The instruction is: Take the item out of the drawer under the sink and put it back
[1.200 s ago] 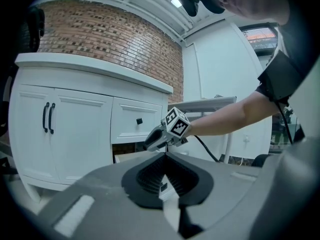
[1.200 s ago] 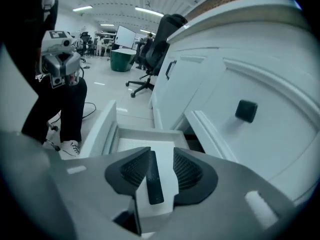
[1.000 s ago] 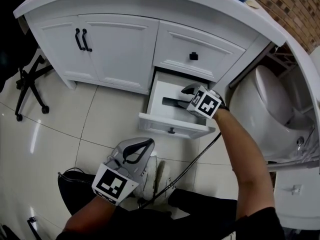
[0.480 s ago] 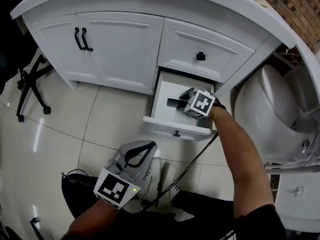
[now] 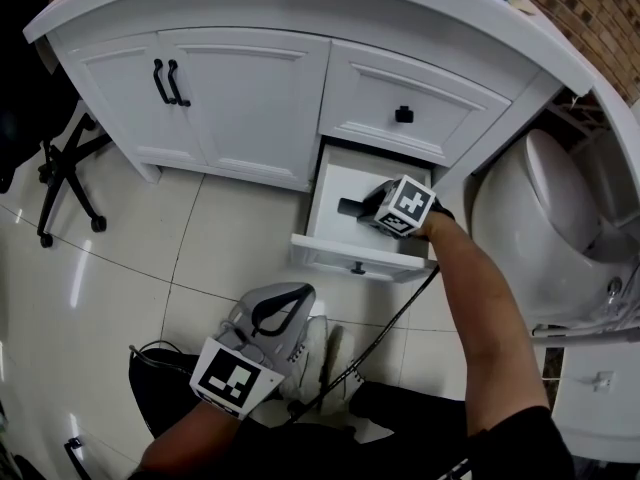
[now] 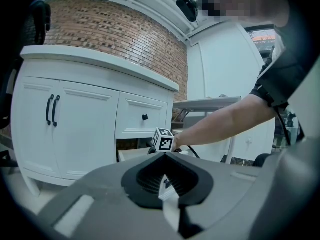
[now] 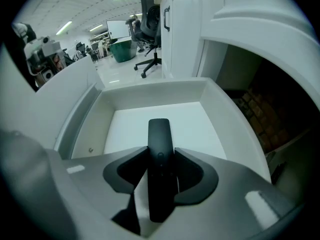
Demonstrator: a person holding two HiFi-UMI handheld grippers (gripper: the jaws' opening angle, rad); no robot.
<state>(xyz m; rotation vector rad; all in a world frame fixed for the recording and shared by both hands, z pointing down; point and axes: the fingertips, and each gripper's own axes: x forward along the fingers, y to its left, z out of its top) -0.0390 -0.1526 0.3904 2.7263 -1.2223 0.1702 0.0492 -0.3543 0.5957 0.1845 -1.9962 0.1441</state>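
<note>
Nearest, our left gripper [image 5: 298,293] hovers level over the pale glossy floor tiles [image 5: 120,258]. Its jaws are clenched together on nothing, just beside a white sneaker [image 5: 305,353] and a thin black cable [image 5: 400,313]. Farther out, our right gripper [image 7: 160,153] points steeply down into the open white lower drawer [image 5: 350,258]. Its jaws have just been closing and grasp the slim black remote control [image 7: 159,131] by its long edges. It lies flat on the drawer floor, apart from the walls. Beyond, the closed upper drawer with a black knob [image 5: 404,115] overhangs its rear. We see a white toilet [image 5: 530,228] right of the vanity and a black office chair base [image 5: 60,168] left.
</note>
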